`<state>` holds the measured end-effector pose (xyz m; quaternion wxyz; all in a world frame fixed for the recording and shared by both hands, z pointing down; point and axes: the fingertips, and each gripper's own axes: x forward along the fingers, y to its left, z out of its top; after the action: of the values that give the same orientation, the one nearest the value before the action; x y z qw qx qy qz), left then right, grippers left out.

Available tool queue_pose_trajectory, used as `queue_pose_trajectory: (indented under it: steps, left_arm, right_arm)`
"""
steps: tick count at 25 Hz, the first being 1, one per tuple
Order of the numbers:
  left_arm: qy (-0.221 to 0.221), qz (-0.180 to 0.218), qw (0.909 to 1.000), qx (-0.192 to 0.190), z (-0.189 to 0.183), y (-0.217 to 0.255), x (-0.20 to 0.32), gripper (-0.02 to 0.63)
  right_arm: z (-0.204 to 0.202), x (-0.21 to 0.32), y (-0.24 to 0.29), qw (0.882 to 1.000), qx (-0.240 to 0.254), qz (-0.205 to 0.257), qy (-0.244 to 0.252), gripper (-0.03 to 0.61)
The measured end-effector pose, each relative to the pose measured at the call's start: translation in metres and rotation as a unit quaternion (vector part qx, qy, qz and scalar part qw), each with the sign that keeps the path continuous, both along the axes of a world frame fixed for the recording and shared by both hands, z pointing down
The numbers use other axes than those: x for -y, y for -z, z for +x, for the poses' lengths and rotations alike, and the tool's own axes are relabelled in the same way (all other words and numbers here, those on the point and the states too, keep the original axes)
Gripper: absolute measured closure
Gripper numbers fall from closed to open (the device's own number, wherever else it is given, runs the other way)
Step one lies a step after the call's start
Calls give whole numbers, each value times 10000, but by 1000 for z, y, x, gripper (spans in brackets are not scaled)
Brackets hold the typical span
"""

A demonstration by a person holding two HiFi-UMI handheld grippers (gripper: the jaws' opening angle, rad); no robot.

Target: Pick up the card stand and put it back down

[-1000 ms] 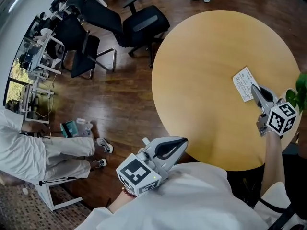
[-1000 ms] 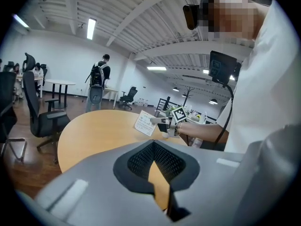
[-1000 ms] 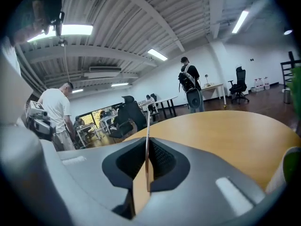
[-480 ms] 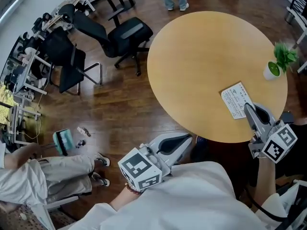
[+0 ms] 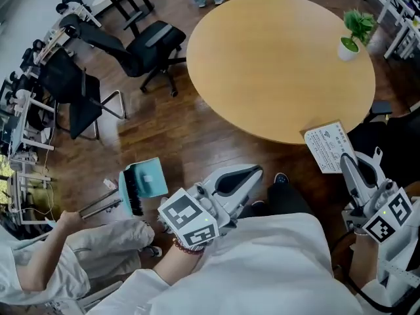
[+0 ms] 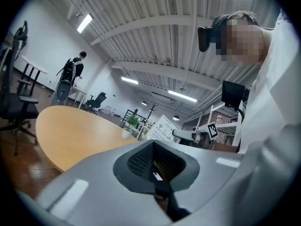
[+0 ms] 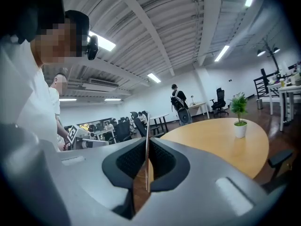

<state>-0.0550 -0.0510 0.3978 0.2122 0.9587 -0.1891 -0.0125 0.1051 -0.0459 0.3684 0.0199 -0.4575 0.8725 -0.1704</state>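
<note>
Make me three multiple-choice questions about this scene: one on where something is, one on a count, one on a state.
1. Where is the card stand relative to the round table? A) at its middle B) underneath it C) just off its near edge, held up
2. How many potted plants stand on the table? A) one B) none C) three
3. The right gripper's fingers are: A) wide apart B) shut on the card stand C) shut on a pot

Answers: 1 C, the card shows past the rim, in the gripper; 2 A, a single white pot stands there; 3 B, the card's edge is pinched between them.
</note>
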Motion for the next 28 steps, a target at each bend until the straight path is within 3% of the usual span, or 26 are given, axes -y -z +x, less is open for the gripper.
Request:
queue_pose_trajectory:
  steps: [3, 7, 11, 20, 28]
  left_arm:
    - [122, 92, 9999, -65, 2, 10, -22, 614]
    - [426, 43, 9991, -54, 1, 11, -24, 614]
    - [404, 56, 9991, -127, 18, 17, -45, 614]
    - [-40, 121, 9999, 22, 74, 16, -84, 614]
    - [243, 33, 9993, 270, 68, 13, -76, 614]
  right_arm:
    - [13, -42, 12, 9998, 32, 45, -167, 557]
    - [16, -66, 19, 9999, 4, 128, -29, 557]
    - [23, -96, 24, 9997, 202, 147, 33, 557]
    - [55, -118, 21, 9993, 318, 183, 5, 557]
    - [58, -124, 19, 9986, 441, 275, 12, 557]
